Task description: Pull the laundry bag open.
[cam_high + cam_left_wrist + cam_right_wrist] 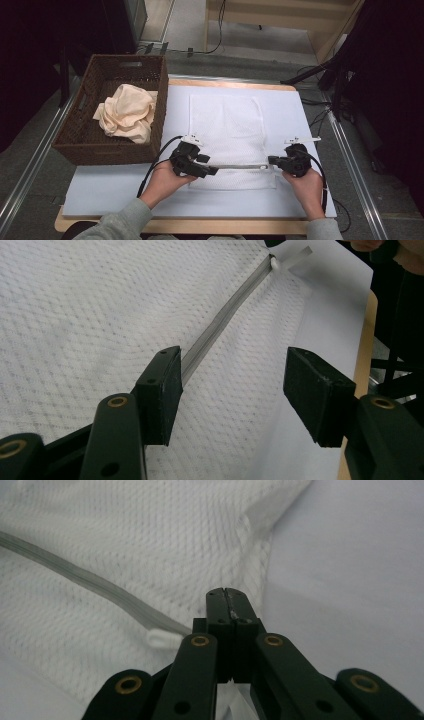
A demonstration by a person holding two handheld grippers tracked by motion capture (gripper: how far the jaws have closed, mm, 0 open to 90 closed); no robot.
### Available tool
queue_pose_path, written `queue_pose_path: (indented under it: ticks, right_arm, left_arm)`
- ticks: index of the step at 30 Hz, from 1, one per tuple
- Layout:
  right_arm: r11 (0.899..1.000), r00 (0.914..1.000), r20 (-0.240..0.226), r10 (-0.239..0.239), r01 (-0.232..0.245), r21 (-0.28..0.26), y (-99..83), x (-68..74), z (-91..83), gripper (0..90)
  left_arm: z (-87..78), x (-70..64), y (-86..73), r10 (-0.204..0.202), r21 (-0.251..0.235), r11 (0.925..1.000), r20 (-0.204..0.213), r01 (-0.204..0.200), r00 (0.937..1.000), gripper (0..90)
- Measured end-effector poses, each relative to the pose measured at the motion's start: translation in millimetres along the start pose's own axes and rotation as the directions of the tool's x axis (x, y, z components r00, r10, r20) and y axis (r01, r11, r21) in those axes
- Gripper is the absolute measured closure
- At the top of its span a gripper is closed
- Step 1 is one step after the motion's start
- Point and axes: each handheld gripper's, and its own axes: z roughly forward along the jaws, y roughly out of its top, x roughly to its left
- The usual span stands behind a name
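High view shows a white mesh laundry bag (227, 135) lying flat on the pale blue mat (100, 190), just right of the wicker basket (80, 145), with its grey zipper (240, 166) running across near the bag's near edge. Right gripper (274, 160) sits at the right end of the zipper; in the right gripper view its jaws are pressed together on something thin at the bag's corner (232, 611), likely the fabric or a tab beside the white zipper pull (162, 639), cannot tell which. Left gripper (212, 171) is at the zipper's left end; left gripper view has its jaws wide apart, one pad (162, 390) touching the zipper tape (220, 325), holding nothing. Judgement on risks: the left jaws straddle flat mesh, so closing could pinch only the tape edge or bag cloth and slip off. If the right grip is on loose mesh, not the pull, tugging would bunch the bag instead of moving the slider. Pulling both ends apart could drag the light bag across the mat toward the basket. Mesh could snag in the zipper teeth. Crumpled cream cloth (127, 112) lies inside the basket, well apart from the bag, no interference.
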Motion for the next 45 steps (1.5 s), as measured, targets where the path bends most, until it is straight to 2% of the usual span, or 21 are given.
queue_pose_path:
  ticks: [3, 8, 12, 17, 21, 24, 26, 28, 30, 31, 34, 38, 41, 42, 43, 45]
  right_arm:
    - [1.0, 0.9998, -0.002, 0.019, -0.019, 0.012, -8.9, -1.1, -4.7, 85.9]
    - [1.0, 0.9999, -0.011, 0.013, -0.013, 0.026, -14.4, -1.2, -7.7, 77.0]
    - [0.999, 0.9997, 0.014, -0.018, 0.018, 0.041, -15.8, -1.1, -0.6, 67.6]
    - [0.998, 0.9987, 0.024, -0.045, 0.044, 0.037, -12.8, 1.3, 9.8, 63.5]
    - [0.999, 0.9984, 0.04, -0.04, 0.039, 0.038, -11.5, 3.2, 11.9, 61.8]
    - [0.999, 0.9978, 0.05, -0.043, 0.042, 0.033, -12.1, 6.2, 13.1, 61.7]
    - [0.999, 0.9961, 0.084, -0.026, 0.023, 0.039, -11.7, 10.8, 14.5, 65.8]
    - [0.999, 0.9954, 0.093, -0.022, 0.017, 0.046, -11.0, 11.9, 14.8, 67.4]
    - [0.998, 0.9936, 0.105, -0.041, 0.035, 0.057, -10.6, 18.0, 16.1, 79.6]
    - [0.997, 0.9966, 0.07, -0.044, 0.039, 0.063, -11.1, 20.0, 16.6, 82.4]
    - [0.996, 0.997, 0.049, -0.059, 0.056, 0.068, -9.8, 21.8, 18.3, 84.8]
    - [0.996, 0.9999, 0.007, -0.013, 0.012, 0.083, -4.8, 14.6, 16.8, 86.0]
    - [0.998, 1.0, -0.001, -0.005, 0.006, 0.064, -2.2, 12.3, 12.3, 86.1]
    - [0.999, 0.9996, -0.028, 0.01, -0.009, 0.036, 0.5, 11.2, 5.2, 86.1]
    - [1.0, 0.9993, -0.035, 0.016, -0.015, 0.026, 1.2, 11.3, 3.6, 86.1]
    - [1.0, 0.9991, -0.038, 0.017, -0.016, 0.024, 2.9, 10.9, 1.3, 86.1]
  left_arm:
    - [0.5, -0.4, 0.3, 0.0, 0.002, 1.0, -0.003, 0.0, 1.0, 41.0]
    - [0.5, 0.0, 1.5, -0.001, -0.003, 1.0, -0.004, 0.001, 1.0, 41.0]
    - [1.8, -0.8, 2.6, 0.004, -0.008, 1.0, -0.002, -0.004, 1.0, 41.1]
    - [3.5, 0.2, 3.4, -0.002, -0.007, 1.0, 0.001, 0.002, 1.0, 41.0]
    - [3.8, 0.4, 3.6, -0.003, -0.008, 1.0, 0.001, 0.003, 1.0, 40.9]
    - [3.7, 1.0, 3.7, -0.009, -0.006, 0.9999, 0.005, 0.009, 0.9999, 40.9]
    - [3.2, 0.8, 3.9, -0.013, -0.01, 0.9999, 0.012, 0.013, 0.9998, 41.0]
    - [2.9, 0.6, 3.8, -0.012, -0.009, 0.9999, 0.011, 0.012, 0.9999, 41.2]
    - [2.9, 0.1, 3.6, -0.007, -0.007, 0.9999, 0.008, 0.007, 0.9999, 41.4]
    - [2.9, -0.7, 3.7, -0.001, -0.005, 1.0, 0.01, 0.001, 1.0, 41.4]
    - [4.1, -0.8, 3.7, -0.001, -0.004, 1.0, 0.012, 0.001, 0.9999, 41.2]
    - [3.3, -0.7, 3.9, 0.009, -0.009, 0.9999, 0.019, -0.009, 0.9998, 41.0]
    - [2.2, -0.6, 3.9, 0.021, -0.019, 0.9996, 0.027, -0.02, 0.9994, 42.3]
    - [2.6, -0.6, 4.6, 0.024, -0.027, 0.9994, 0.041, -0.023, 0.9989, 43.9]
    - [3.6, -0.9, 5.8, 0.025, -0.03, 0.9993, 0.047, -0.023, 0.9986, 44.0]
    - [5.1, -1.6, 7.0, 0.029, -0.022, 0.9993, 0.05, -0.028, 0.9983, 44.2]
